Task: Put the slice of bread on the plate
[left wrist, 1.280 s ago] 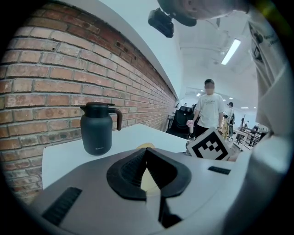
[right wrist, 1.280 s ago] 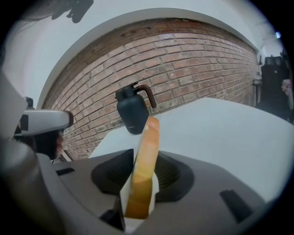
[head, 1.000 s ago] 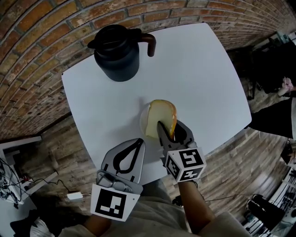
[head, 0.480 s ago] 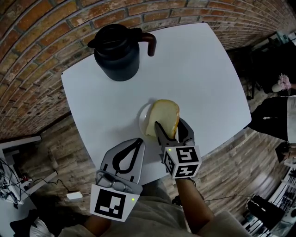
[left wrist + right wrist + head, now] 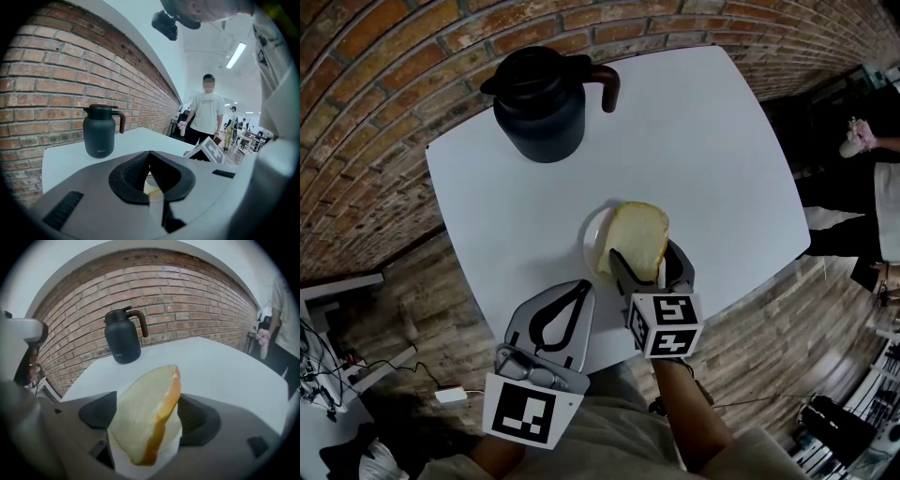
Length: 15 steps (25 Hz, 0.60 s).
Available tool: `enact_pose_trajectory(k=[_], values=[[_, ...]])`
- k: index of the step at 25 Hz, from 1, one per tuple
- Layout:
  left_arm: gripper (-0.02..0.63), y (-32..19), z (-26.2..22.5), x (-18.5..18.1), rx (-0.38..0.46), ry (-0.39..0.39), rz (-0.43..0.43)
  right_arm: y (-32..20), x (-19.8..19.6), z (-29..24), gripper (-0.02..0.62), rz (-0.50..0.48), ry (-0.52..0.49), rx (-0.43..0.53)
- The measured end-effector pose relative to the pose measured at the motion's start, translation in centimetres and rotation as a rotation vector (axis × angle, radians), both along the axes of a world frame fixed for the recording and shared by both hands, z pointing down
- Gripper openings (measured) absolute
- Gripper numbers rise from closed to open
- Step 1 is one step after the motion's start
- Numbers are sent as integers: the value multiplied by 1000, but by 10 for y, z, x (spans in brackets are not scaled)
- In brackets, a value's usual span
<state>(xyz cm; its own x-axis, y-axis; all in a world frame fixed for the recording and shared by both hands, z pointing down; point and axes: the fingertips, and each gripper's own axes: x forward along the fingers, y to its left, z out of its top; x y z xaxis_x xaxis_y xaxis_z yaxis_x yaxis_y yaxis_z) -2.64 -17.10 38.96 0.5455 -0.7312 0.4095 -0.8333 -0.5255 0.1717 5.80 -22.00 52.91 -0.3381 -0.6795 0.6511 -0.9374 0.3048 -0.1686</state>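
A slice of bread with an orange-brown crust leans tilted over the small white plate near the table's front edge. My right gripper straddles it; its jaws are opening. In the right gripper view the bread stands between the dark pads with a gap on each side, and the plate shows white beneath it. My left gripper rests at the table's front edge, left of the plate. It is shut with nothing in it, and its tips meet.
A dark jug with a brown handle stands at the far left of the white table, by the brick wall; it also shows as the jug ahead. A person stands beyond the table's right side.
The right gripper's jaws have spread apart and let go of the bread. The slice has tipped from nearly upright toward the right, lying flatter over the plate. The left gripper has not moved.
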Motion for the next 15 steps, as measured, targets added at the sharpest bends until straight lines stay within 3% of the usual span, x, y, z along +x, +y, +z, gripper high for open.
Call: enact_pose_trajectory(k=[5, 15], values=[[11, 2, -1, 0, 3, 4, -2, 1, 7, -1, 420, 39, 27, 3], [11, 7, -4, 2, 7, 6, -1, 0, 14, -10, 422, 71, 14, 42]])
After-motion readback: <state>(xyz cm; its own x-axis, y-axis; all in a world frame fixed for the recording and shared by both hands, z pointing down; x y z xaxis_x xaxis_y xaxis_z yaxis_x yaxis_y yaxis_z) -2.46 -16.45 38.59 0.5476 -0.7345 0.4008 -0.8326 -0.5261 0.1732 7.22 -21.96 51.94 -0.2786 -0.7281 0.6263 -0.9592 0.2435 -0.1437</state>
